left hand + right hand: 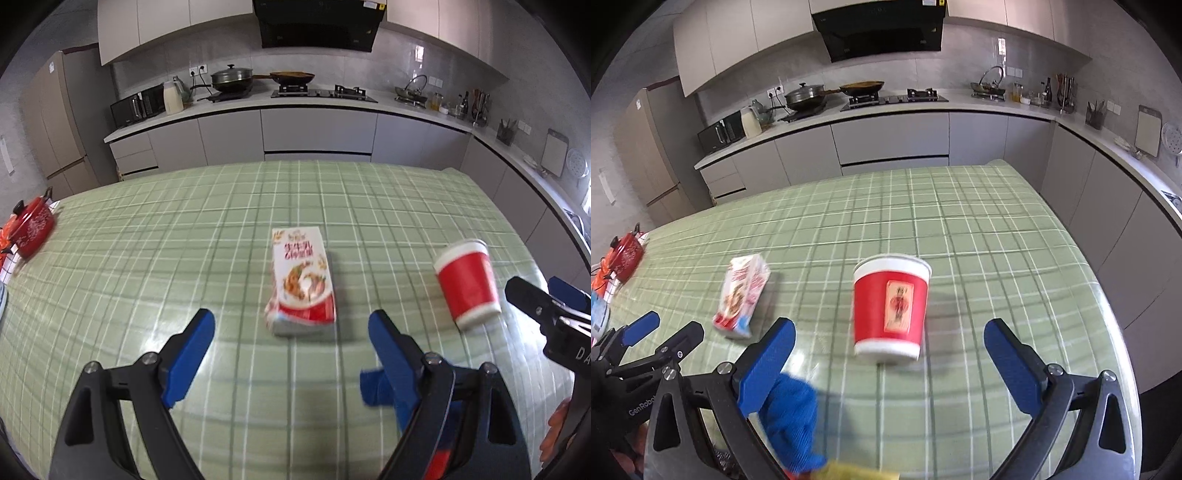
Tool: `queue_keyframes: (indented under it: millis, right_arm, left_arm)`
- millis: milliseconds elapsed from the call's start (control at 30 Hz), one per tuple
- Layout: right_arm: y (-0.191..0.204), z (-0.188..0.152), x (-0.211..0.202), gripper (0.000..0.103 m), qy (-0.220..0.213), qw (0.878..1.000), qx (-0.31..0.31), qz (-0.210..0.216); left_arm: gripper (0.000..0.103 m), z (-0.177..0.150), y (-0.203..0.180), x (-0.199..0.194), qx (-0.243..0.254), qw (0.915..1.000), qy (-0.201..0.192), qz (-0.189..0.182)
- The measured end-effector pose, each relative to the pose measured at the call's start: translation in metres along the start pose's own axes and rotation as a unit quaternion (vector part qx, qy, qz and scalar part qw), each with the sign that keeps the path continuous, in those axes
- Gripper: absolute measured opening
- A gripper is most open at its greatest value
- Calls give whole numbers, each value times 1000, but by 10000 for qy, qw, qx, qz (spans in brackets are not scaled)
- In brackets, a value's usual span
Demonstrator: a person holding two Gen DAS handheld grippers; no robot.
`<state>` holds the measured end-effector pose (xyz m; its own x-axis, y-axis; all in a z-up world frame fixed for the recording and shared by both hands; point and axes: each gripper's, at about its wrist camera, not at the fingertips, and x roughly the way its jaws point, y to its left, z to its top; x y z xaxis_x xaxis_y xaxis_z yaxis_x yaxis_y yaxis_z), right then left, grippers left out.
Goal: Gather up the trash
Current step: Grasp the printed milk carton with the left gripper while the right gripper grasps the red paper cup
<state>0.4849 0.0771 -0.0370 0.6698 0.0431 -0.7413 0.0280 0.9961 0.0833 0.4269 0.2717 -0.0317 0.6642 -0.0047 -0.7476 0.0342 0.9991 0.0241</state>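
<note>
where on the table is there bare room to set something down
The far half of the green tablecloth, beyond the milk carton and red cup, lies bare. So does the strip between carton and red pot. It is tighter near both open tools.

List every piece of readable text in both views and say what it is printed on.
"GenRobo", cut off: left gripper body, right wrist view.
"DA", cut off: right gripper body, left wrist view.
"生牛乳": milk carton, red characters; the line below is too blurred.
Red cup label: a figure, no legible text.
</note>
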Motion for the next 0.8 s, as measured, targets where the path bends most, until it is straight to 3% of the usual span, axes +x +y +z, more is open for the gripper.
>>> queue_keyframes:
  millis: [300,633,733,800]
  right_arm:
    - [-10,17,58,103,362,9993,26,-28]
    - [-10,19,95,103,613,9981,-7,-58]
    - [-9,18,104,103,704,9975,-29,-53]
    - [-8,18,107,103,727,9973,-19,-41]
  left_arm:
    - [86,16,-5,45,-112,9996,248,118]
    - [86,24,0,76,-248,9977,606,145]
    - [83,23,4,84,-324,9964,764,141]
    - [75,21,5,87,-337,9957,859,96]
